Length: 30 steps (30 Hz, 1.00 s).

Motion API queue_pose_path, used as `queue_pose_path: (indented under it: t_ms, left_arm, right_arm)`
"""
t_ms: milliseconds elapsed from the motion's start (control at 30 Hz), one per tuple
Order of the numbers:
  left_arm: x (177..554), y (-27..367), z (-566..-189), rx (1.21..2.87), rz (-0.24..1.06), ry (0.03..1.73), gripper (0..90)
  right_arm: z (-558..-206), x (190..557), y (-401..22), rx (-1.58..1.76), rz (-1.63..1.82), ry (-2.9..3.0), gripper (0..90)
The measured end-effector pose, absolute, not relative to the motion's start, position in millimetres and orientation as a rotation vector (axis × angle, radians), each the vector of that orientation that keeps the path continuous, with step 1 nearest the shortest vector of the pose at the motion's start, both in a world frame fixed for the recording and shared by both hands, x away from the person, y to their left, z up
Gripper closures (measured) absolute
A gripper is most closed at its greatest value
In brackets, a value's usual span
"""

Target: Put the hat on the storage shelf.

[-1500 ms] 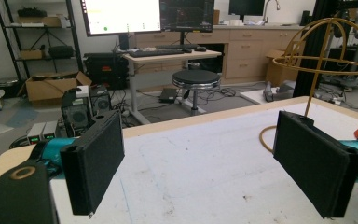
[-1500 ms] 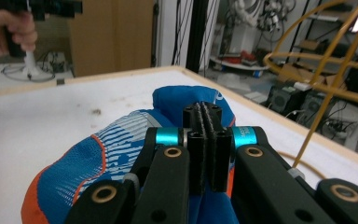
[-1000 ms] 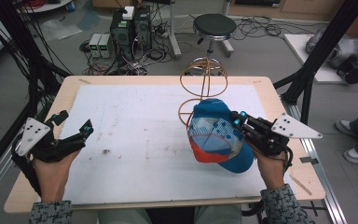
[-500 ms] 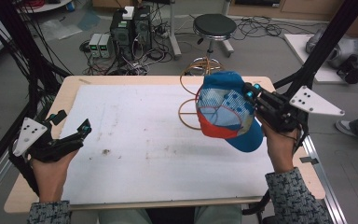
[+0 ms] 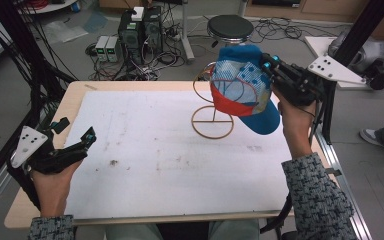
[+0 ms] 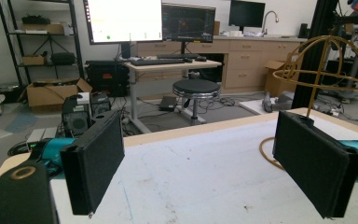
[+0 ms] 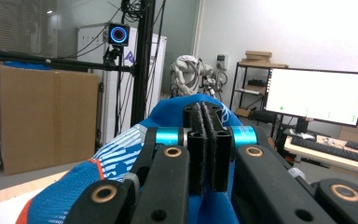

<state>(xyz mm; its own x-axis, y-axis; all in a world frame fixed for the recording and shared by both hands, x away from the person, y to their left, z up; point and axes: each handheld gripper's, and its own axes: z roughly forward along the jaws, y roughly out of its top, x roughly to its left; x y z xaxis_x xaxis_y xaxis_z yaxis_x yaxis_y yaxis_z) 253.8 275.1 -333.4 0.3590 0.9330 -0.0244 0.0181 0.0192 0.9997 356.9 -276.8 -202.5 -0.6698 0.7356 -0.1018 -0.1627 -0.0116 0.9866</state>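
Observation:
A blue cap [image 5: 242, 87] with a white mesh side and an orange-red band hangs in the air, tilted, at the top of the gold wire hat stand [image 5: 212, 122]. My right gripper [image 5: 267, 62] is shut on the cap's blue fabric at its far right side. In the right gripper view the jaws [image 7: 208, 112] are pressed together on the cap [image 7: 121, 149]. My left gripper [image 5: 87, 136] rests low at the table's left side, open and empty. In the left gripper view its jaws [image 6: 209, 154] stand wide apart, and the stand [image 6: 324, 65] rises at the right.
A white mat [image 5: 145, 150] covers most of the wooden table [image 5: 75, 95]. Beyond the far edge stand a black stool [image 5: 230, 27] and computer boxes [image 5: 140, 30] among cables on the floor. Black frame posts [image 5: 330, 105] flank the table's right side.
The right hand has raised the cap from low over the table's right part up and away, to the top of the wire stand. The left hand has stayed where it was.

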Motion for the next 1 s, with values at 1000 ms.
queue_pose_path:
  t_ms: [1000]
  left_arm:
    - [253,281,-332,1.33,0.909,0.958,16.7]
  right_arm:
    - [-210,440,-223,0.696,1.624,1.785,88.7]
